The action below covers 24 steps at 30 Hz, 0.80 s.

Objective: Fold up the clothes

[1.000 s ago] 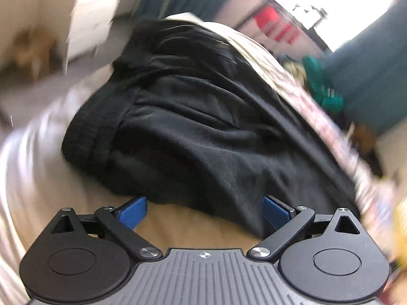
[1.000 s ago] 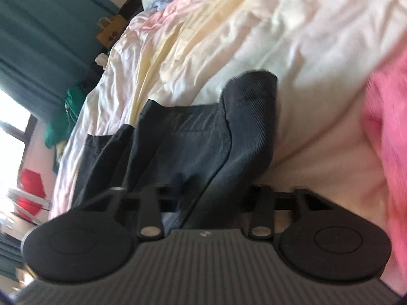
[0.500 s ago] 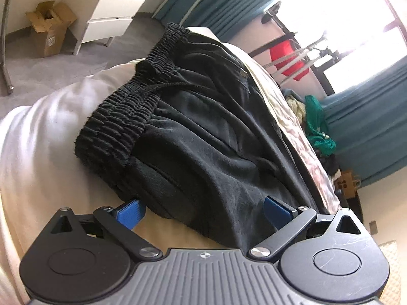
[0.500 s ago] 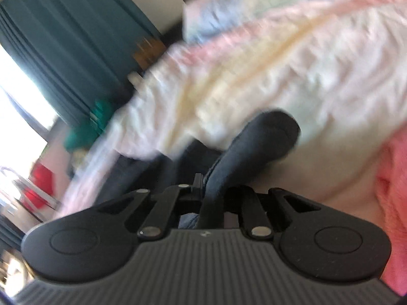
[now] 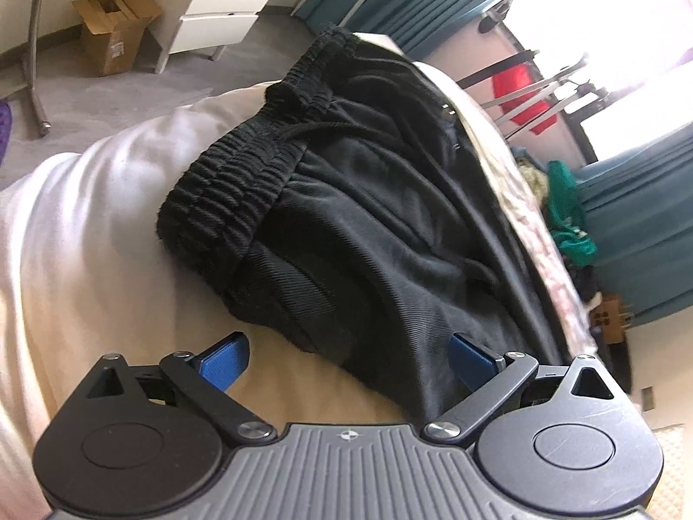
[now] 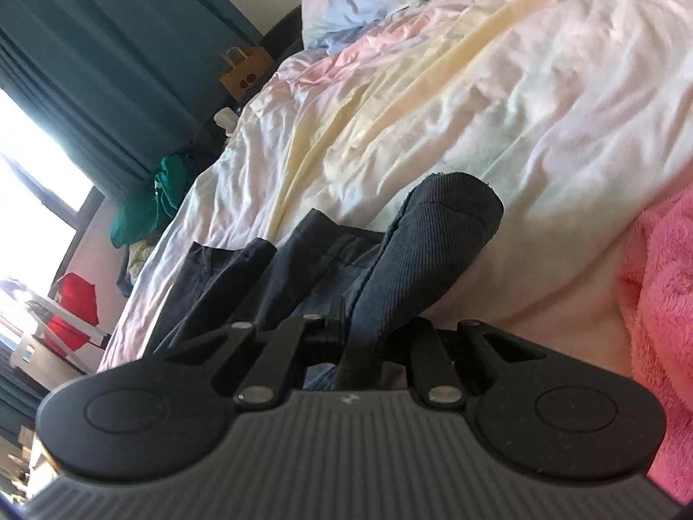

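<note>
Black trousers (image 5: 368,225) with an elastic waistband (image 5: 242,190) and a drawstring lie spread on the pale bedding (image 5: 86,234). My left gripper (image 5: 346,359) is open just above their near edge, and the cloth reaches between its blue pads (image 5: 225,362) without being pressed. In the right wrist view the ribbed leg cuff (image 6: 437,234) of the same trousers stands up from my right gripper (image 6: 359,338), which is shut on the cloth just below the cuff. The rest of the dark garment (image 6: 277,273) trails away to the left over the duvet.
A pink fluffy blanket (image 6: 658,312) lies at the right on the pastel duvet (image 6: 476,86). Beside the bed are teal curtains (image 6: 86,65), a green cloth heap (image 5: 567,216), a red item on a rack (image 5: 524,95), white drawers (image 5: 225,4) and a cardboard box (image 5: 112,30).
The right gripper's jaws closed onto the trouser leg below the cuff and lifted it slightly. The left view rolled and steadied from a blur, with the gripper staying open by the trousers' edge.
</note>
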Each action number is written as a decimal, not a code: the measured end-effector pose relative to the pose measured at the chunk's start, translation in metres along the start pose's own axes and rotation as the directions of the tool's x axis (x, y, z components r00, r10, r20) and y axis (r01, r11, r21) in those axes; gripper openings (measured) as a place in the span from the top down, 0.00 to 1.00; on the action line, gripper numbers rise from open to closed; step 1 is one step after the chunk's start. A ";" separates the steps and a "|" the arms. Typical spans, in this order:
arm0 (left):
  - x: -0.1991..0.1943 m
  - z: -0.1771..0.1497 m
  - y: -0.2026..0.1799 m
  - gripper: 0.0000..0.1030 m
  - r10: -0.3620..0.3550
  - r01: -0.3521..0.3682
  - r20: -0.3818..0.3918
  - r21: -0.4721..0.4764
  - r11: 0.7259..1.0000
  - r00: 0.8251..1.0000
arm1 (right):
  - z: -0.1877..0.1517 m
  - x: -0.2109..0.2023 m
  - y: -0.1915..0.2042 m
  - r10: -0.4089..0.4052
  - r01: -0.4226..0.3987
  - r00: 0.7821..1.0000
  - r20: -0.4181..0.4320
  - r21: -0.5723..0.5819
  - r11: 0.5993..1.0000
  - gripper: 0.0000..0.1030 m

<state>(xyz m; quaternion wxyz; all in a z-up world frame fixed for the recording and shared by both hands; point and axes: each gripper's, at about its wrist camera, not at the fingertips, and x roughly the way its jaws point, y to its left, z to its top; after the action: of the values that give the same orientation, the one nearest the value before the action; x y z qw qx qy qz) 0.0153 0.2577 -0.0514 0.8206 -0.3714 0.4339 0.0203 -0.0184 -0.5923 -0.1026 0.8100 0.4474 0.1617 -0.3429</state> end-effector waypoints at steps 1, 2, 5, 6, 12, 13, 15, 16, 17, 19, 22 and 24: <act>0.004 0.001 0.000 0.05 0.012 -0.012 -0.001 0.000 1.000 1.000 | 0.000 0.000 0.001 0.000 0.000 1.000 0.001 0.002 1.000 0.88; 0.008 0.003 0.000 0.05 0.021 -0.021 -0.001 0.000 1.000 1.000 | 0.001 0.000 0.001 0.002 -0.002 1.000 0.003 0.006 1.000 0.88; 0.021 0.008 0.004 0.08 0.040 -0.040 -0.010 -0.016 0.999 0.999 | 0.001 0.000 0.002 0.004 -0.004 1.000 0.008 0.015 1.000 0.88; 0.026 0.010 0.006 0.10 0.044 -0.044 -0.015 -0.027 0.999 0.999 | 0.001 0.000 0.002 0.004 -0.004 1.000 0.008 0.019 1.000 0.88; 0.035 0.010 0.000 0.19 0.076 -0.076 0.023 0.007 0.997 0.997 | 0.001 0.005 -0.005 0.011 -0.011 1.000 -0.002 0.086 0.996 0.87; 0.035 0.010 0.000 0.20 0.076 -0.076 0.035 0.005 0.997 0.996 | 0.001 0.005 -0.005 0.009 -0.009 1.000 -0.002 0.089 0.996 0.87; 0.035 0.011 0.002 0.32 0.051 -0.050 0.058 -0.021 0.999 0.997 | 0.000 0.005 -0.004 0.005 -0.006 1.000 0.002 0.081 0.997 0.87; 0.034 0.012 0.003 0.37 0.036 -0.034 0.070 -0.035 0.999 0.997 | 0.000 0.005 -0.002 0.005 -0.005 1.000 0.006 0.074 0.997 0.87; 0.033 0.013 0.005 0.50 0.014 -0.011 0.079 -0.046 0.999 0.997 | 0.000 0.004 -0.001 0.006 -0.006 1.000 0.009 0.067 0.998 0.87; 0.031 0.015 0.005 0.67 -0.025 0.031 0.093 -0.060 0.998 0.995 | 0.000 0.003 0.001 0.009 -0.010 1.000 0.015 0.053 0.999 0.87; 0.021 0.015 0.002 0.84 -0.069 0.078 0.142 -0.055 0.995 0.987 | 0.001 0.001 0.000 0.020 -0.021 1.000 0.022 0.052 0.998 0.88; 0.010 0.013 0.001 0.86 -0.111 0.121 0.189 -0.047 0.991 0.976 | 0.001 -0.004 -0.001 0.030 -0.033 0.999 0.044 0.068 0.997 0.88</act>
<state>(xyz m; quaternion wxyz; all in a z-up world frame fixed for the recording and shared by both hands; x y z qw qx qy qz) 0.0301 0.2642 -0.0545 0.8461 -0.4164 0.3323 0.0196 -0.0222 -0.5921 -0.1005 0.8027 0.4701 0.1256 -0.3448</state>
